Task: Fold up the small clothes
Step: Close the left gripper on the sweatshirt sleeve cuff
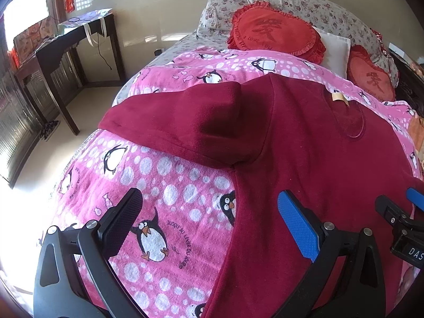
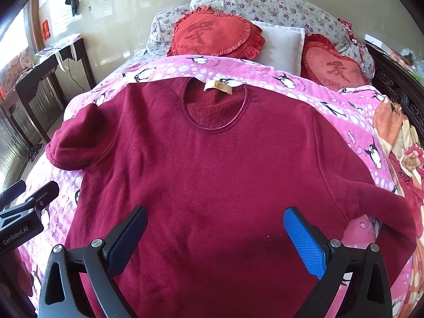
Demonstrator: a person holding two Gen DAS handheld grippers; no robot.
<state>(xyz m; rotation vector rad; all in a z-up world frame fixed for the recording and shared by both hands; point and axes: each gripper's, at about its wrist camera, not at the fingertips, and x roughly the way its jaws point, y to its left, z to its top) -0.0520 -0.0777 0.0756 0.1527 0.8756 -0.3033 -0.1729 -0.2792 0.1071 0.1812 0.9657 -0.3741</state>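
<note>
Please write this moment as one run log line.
sweater flat on blanket | left gripper open | right gripper open | fold not started

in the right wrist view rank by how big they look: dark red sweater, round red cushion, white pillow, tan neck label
1. dark red sweater, though it lies nearest the camera
2. round red cushion
3. white pillow, partly hidden behind the cushions, so its rank is unsure
4. tan neck label

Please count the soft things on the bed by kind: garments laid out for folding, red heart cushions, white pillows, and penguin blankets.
Maroon sweater: 1
Red heart cushions: 2
White pillow: 1
Pink penguin blanket: 1
Total: 5
</note>
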